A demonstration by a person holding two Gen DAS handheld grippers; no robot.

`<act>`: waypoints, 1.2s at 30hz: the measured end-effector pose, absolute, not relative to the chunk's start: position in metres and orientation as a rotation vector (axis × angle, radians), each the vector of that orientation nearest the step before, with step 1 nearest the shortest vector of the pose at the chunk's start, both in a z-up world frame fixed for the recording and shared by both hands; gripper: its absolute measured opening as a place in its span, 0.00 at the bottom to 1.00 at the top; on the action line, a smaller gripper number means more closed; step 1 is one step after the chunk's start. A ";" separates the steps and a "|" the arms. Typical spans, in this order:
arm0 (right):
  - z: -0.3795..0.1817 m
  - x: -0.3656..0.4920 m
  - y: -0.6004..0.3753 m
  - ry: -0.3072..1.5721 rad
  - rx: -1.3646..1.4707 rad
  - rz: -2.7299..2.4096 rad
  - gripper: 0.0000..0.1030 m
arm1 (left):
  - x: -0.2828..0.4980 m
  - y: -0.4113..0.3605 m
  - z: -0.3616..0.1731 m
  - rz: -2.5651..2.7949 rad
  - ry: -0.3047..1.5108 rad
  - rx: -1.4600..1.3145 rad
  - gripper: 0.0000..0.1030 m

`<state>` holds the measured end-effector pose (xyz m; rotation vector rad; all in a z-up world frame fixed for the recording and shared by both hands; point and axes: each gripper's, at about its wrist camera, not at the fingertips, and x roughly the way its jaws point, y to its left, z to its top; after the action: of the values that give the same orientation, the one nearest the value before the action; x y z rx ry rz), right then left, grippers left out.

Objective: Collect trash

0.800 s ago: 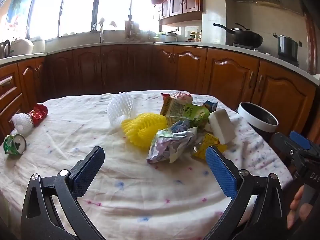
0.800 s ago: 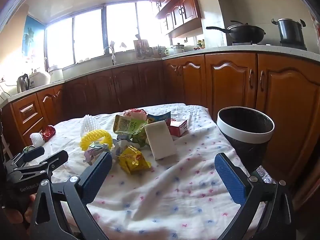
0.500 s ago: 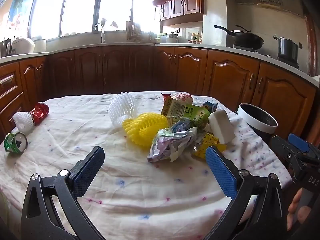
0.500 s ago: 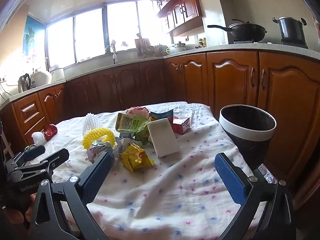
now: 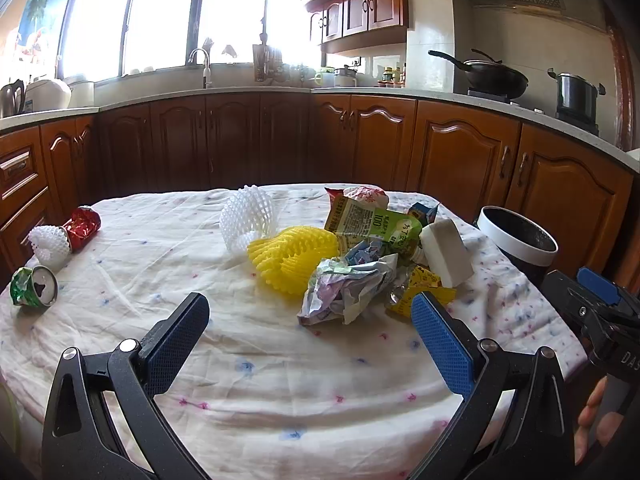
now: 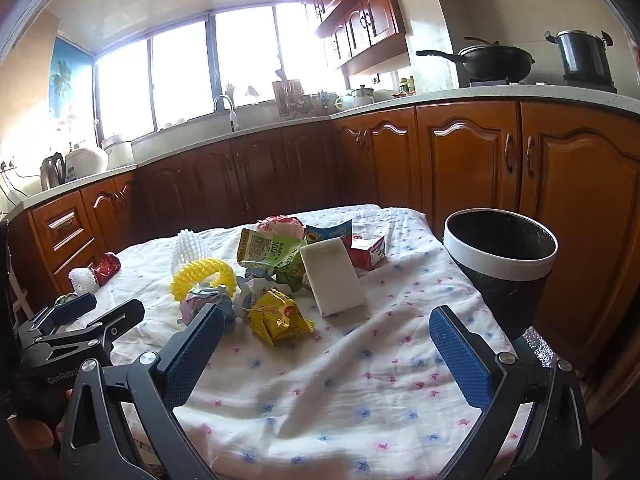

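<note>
A pile of trash lies on the clothed table [image 5: 280, 360]: yellow foam net [image 5: 292, 258], white foam net [image 5: 248, 220], crumpled paper [image 5: 348, 288], green juice pouch [image 5: 372, 226], white block [image 5: 446, 254], yellow wrapper [image 6: 280, 314], red carton [image 6: 370, 254]. At the left lie a crushed green can [image 5: 34, 286], a red can [image 5: 82, 222] and a white net ball [image 5: 50, 242]. A black bin with a white rim [image 6: 500, 256] stands past the table's right edge. My left gripper [image 5: 310, 332] and right gripper [image 6: 326, 340] are open and empty, short of the pile.
Brown kitchen cabinets [image 5: 360, 144] run behind the table, with a sink, a wok [image 5: 492, 74] and a pot [image 5: 576, 94] on the counter. The right gripper shows at the right edge of the left wrist view [image 5: 592, 308]; the left gripper shows in the right wrist view [image 6: 72, 328].
Both views have shifted slightly; the pile sits a little nearer in the right wrist view. Both grippers stay open and empty.
</note>
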<state>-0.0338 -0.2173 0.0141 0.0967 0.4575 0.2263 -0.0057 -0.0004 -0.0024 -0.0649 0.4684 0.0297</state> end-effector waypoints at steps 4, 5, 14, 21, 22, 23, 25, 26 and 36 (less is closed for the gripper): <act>0.015 -0.034 -0.217 0.456 0.098 0.229 1.00 | -0.005 0.000 -0.002 0.028 0.464 -0.062 1.00; 0.015 -0.034 -0.217 0.455 0.099 0.230 1.00 | -0.007 0.000 -0.002 0.027 0.463 -0.061 1.00; 0.016 -0.035 -0.216 0.453 0.108 0.243 1.00 | -0.008 -0.002 -0.001 0.025 0.462 -0.063 1.00; 0.016 -0.036 -0.216 0.454 0.110 0.249 1.00 | -0.008 -0.004 0.000 0.022 0.461 -0.060 1.00; 0.016 -0.036 -0.216 0.455 0.109 0.249 1.00 | -0.008 -0.004 0.000 0.021 0.461 -0.060 1.00; 0.016 -0.036 -0.216 0.453 0.110 0.250 1.00 | -0.008 -0.004 0.000 0.019 0.461 -0.061 1.00; 0.016 -0.036 -0.216 0.453 0.110 0.252 1.00 | -0.008 -0.004 0.000 0.019 0.464 -0.063 1.00; 0.016 -0.036 -0.216 0.453 0.110 0.253 1.00 | -0.008 -0.004 -0.001 0.019 0.465 -0.064 1.00; 0.014 -0.033 -0.214 0.461 0.111 0.262 1.00 | -0.007 -0.003 -0.001 0.017 0.466 -0.065 1.00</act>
<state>-0.0334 -0.2142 0.0136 0.1114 0.4610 0.2620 -0.0075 -0.0029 -0.0009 -0.0654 0.4661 0.0173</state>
